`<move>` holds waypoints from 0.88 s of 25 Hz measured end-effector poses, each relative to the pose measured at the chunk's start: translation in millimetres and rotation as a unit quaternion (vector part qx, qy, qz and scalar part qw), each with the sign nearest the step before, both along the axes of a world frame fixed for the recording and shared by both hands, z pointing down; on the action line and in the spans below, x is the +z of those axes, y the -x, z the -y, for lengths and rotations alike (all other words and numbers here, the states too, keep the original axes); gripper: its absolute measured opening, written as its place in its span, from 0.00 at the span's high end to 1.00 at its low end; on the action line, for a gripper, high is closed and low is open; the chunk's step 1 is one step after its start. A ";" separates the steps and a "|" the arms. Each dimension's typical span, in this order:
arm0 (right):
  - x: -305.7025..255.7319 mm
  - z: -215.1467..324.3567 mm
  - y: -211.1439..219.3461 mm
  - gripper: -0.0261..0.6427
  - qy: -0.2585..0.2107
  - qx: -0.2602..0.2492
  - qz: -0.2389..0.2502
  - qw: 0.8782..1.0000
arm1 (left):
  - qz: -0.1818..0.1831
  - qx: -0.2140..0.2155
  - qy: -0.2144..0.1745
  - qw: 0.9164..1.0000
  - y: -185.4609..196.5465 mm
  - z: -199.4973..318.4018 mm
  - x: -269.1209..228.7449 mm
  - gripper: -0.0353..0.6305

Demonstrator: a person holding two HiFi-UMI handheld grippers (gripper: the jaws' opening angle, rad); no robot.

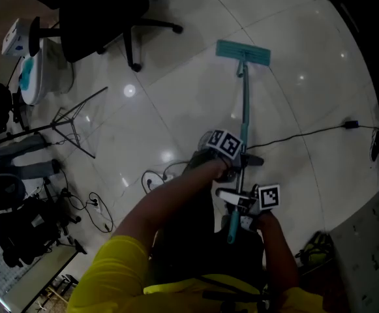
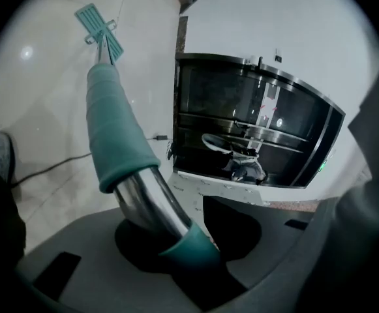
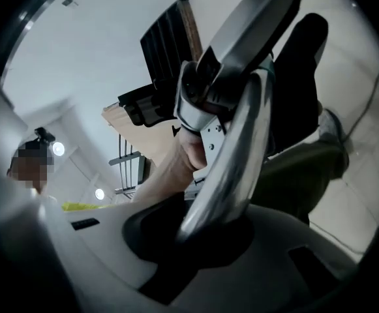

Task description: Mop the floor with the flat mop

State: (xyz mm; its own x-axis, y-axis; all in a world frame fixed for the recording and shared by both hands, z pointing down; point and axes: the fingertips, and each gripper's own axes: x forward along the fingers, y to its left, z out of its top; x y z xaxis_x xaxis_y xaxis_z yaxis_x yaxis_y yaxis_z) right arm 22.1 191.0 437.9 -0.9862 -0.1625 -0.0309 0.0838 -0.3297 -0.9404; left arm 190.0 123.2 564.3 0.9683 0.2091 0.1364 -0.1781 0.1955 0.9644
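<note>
the mop (image 1: 244, 96) leans out ahead of the person, its head (image 1: 242, 53) flat on the pale tiled floor (image 1: 176, 90) and its pole (image 1: 244, 116) running back to both grippers. the left gripper (image 1: 240, 158) is clamped round the pole on bare metal, just below a teal foam sleeve (image 2: 117, 129). the right gripper (image 1: 236, 206) is pinched on the pole just behind it, nearer the top end.

the likeliest trouble is in the grip. the pole is round and polished, so a hard push could let it turn or slide in the jaws, tipping the head onto one edge.

the head is a slim teal rectangle hinged at its middle to a thin chrome pole with teal sleeves. it looks light.

a black cable (image 1: 306, 134) lies on the floor and passes close by the pole near the grippers. a stroke drawn back or swung right could snag it. a chair (image 1: 111, 12) stands well to the left of the head, and a wide leftward sweep might knock its base.
</note>
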 end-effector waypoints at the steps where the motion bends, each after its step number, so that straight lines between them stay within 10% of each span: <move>1: -14.6 -34.0 -3.5 0.86 0.019 -0.006 0.001 1.000 | 0.003 0.000 0.011 1.000 -3.5 -37.3 -11.3 0.72; 7: -49.1 -152.6 -38.5 0.88 0.055 -0.034 -0.024 0.998 | 0.006 -0.038 0.062 0.997 -27.3 -161.9 -50.0 0.73; 16: 89.7 41.5 -57.1 0.87 -0.035 -0.033 -0.074 0.996 | -0.028 -0.083 -0.016 0.996 -34.4 70.1 42.1 0.75; 22: 75.5 115.7 -35.0 0.90 -0.038 0.023 -0.004 0.999 | 0.012 -0.044 -0.058 0.997 -24.0 134.4 57.0 0.75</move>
State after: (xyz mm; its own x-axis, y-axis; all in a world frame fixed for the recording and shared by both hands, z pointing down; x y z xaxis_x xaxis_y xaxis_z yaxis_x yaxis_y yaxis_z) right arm 57.1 75.3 513.4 -0.9780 -0.2050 -0.0380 0.0905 -0.2535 -0.9631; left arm 214.0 -11.1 621.2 0.9785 0.1053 0.1773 -0.1877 0.0995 0.9772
